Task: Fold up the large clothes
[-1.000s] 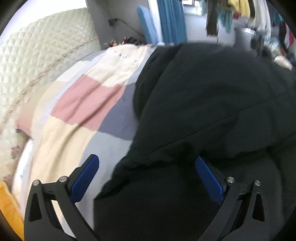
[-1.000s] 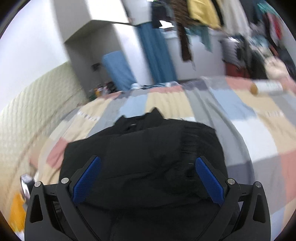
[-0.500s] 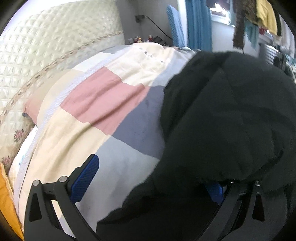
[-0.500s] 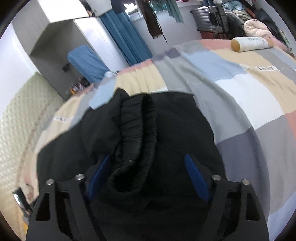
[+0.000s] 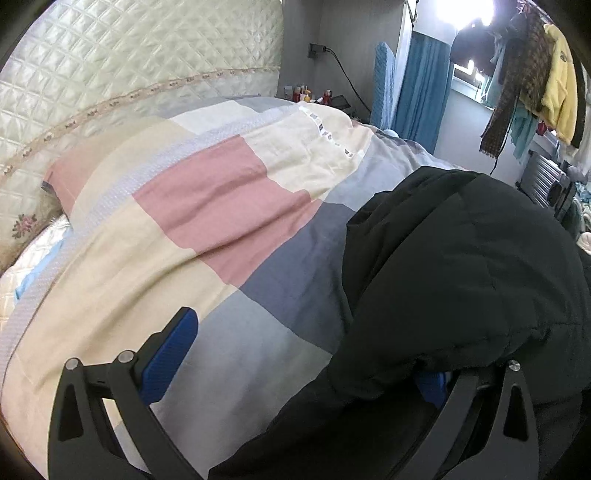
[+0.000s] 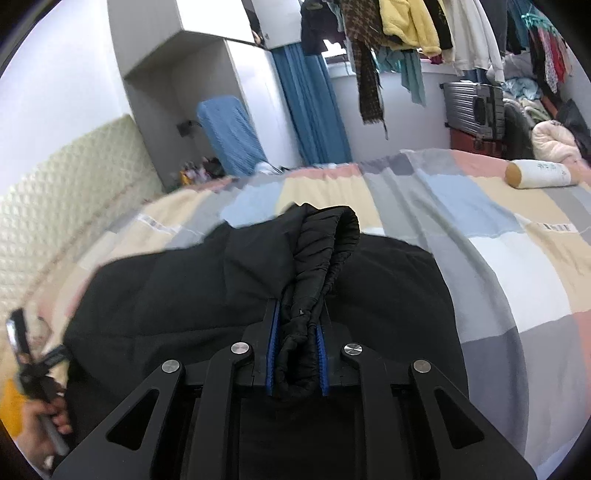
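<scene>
A large black padded jacket (image 6: 166, 295) lies on a bed with a patchwork cover (image 6: 498, 258). My right gripper (image 6: 295, 354) has a bunched ridge of the jacket between its blue pads (image 6: 272, 350). Its jaws are closing and the pads press on the fabric. In the left wrist view the jacket (image 5: 461, 277) fills the right side. My left gripper (image 5: 303, 365) stands open at the jacket's left edge. Its left finger (image 5: 173, 347) hangs over the bare cover (image 5: 184, 258), and the jacket drapes over its right finger (image 5: 432, 380). A hand (image 6: 40, 432) holds that gripper at the lower left of the right wrist view.
A quilted headboard (image 5: 110, 74) runs along the left of the bed. A bolster pillow (image 6: 539, 173) lies at the far right of the cover. Hanging clothes (image 6: 406, 26), a grey suitcase (image 6: 472, 107) and a blue curtain (image 6: 310, 110) stand beyond the bed.
The right gripper's jaws went from wide open to clamped on a raised fold of the jacket. The left gripper shifted and rolled; the jacket now covers its right finger.
</scene>
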### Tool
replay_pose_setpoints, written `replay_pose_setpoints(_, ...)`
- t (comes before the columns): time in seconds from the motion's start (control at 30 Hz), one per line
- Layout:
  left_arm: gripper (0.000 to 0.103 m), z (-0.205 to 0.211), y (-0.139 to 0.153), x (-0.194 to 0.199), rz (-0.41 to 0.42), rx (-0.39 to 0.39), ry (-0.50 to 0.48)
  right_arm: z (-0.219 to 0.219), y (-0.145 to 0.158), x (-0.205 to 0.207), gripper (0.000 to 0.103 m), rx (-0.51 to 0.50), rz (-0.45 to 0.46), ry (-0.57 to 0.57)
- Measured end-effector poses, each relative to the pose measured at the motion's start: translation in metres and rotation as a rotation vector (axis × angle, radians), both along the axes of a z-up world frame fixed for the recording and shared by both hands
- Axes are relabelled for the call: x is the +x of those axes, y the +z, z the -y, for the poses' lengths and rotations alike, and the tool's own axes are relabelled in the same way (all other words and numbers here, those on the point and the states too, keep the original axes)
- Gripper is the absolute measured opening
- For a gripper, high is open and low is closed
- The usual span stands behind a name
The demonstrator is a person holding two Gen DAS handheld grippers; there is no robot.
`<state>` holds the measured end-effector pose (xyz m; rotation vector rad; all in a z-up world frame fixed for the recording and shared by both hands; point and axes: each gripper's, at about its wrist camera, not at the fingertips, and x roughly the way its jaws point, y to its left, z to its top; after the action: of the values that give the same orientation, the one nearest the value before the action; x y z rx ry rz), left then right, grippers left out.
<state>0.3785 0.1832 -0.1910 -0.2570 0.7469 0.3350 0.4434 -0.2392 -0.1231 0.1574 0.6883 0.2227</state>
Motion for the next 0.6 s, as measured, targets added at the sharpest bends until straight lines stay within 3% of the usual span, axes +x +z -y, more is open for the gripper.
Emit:
replay_pose_setpoints(0.33,0.103,0.005,-0.011,0.008,-0.013,-0.01,-0.035,-0.011,-0.056,0.027,0.018,-0.138,-0.016,-0.016)
replay_pose_setpoints(0.6,0.103,0.01,-0.014,0.011,-0.011,-0.003,-0.048,-0.023,-0.073,0.04,0.019,-0.192,-0.041,-0.019)
